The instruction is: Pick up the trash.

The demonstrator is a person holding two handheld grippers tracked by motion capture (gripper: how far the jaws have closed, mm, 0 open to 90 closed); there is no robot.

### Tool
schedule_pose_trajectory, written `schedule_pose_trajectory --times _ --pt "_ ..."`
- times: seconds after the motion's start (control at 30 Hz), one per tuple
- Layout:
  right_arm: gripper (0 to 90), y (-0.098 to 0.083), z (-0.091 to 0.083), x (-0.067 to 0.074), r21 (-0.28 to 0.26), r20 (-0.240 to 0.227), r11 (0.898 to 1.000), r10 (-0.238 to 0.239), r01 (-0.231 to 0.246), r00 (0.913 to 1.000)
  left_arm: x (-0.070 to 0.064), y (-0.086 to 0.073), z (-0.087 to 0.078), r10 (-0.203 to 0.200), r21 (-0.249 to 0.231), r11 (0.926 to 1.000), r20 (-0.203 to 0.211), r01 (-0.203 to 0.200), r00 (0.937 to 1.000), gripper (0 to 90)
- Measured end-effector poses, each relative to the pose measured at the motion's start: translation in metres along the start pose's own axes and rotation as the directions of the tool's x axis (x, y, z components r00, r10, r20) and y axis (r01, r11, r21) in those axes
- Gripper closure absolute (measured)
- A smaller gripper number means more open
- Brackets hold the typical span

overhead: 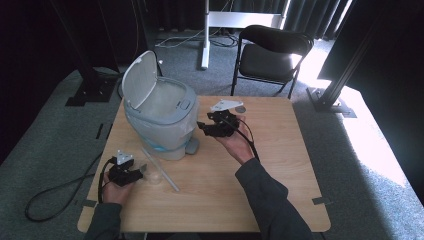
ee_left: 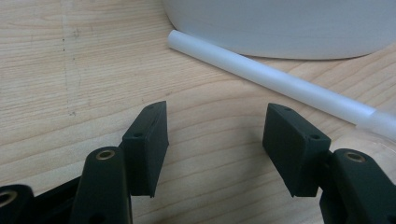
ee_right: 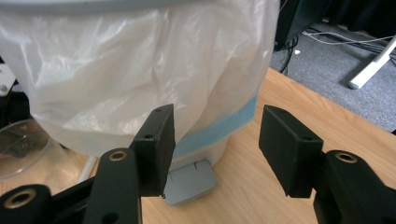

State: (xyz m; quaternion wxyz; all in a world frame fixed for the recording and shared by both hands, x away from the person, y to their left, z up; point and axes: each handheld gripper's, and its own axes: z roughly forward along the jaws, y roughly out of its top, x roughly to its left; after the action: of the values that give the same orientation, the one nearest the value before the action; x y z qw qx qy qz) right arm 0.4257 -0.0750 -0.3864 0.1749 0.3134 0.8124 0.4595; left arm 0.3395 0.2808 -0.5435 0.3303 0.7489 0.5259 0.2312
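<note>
A small grey pedal bin (overhead: 160, 117) stands on the wooden table (overhead: 280, 165) with its lid (overhead: 138, 79) up and a white plastic bag lining it. My right gripper (overhead: 204, 128) hovers just right of the bin, open, pointing at its side. In the right gripper view the open jaws (ee_right: 215, 133) face the bag-covered wall (ee_right: 140, 70) and the grey pedal (ee_right: 191, 182), with nothing between them. My left gripper (overhead: 139, 173) rests low at the table's front left, open. Its jaws (ee_left: 215, 128) frame bare wood, and a white tube (ee_left: 280, 81) lies just beyond them.
The white tube (overhead: 161, 170) lies slantwise in front of the bin, with a clear plastic cup (overhead: 153, 176) beside it; the cup also appears at the left of the right gripper view (ee_right: 21, 144). A black chair (overhead: 272, 55) stands behind the table.
</note>
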Motion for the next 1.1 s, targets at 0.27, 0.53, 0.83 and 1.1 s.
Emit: schedule_pose_trajectory --times 0.27,0.53,0.83,1.1 --pt "48.7 -0.007 0.003 0.006 0.014 -0.014 1.000 -0.014 0.014 0.9998 0.000 0.000 0.000 0.000 0.000 1.0000 -0.001 0.000 1.0000 40.8" --pt "51.7 -0.019 0.010 0.016 0.023 -0.039 1.000 -0.015 0.016 0.9991 0.000 0.000 0.000 0.000 -0.001 1.0000 -0.001 0.000 1.0000 40.7" --pt "51.7 -0.033 0.020 0.031 0.044 -0.077 0.999 -0.020 0.023 0.9969 0.000 0.000 0.000 0.002 0.001 1.0000 -0.002 -0.002 1.0000 40.7" --pt "51.6 -0.044 0.030 0.043 0.065 -0.101 0.997 -0.025 0.032 0.9946 0.000 0.000 0.000 0.003 0.001 1.0000 -0.003 -0.003 1.0000 40.7"
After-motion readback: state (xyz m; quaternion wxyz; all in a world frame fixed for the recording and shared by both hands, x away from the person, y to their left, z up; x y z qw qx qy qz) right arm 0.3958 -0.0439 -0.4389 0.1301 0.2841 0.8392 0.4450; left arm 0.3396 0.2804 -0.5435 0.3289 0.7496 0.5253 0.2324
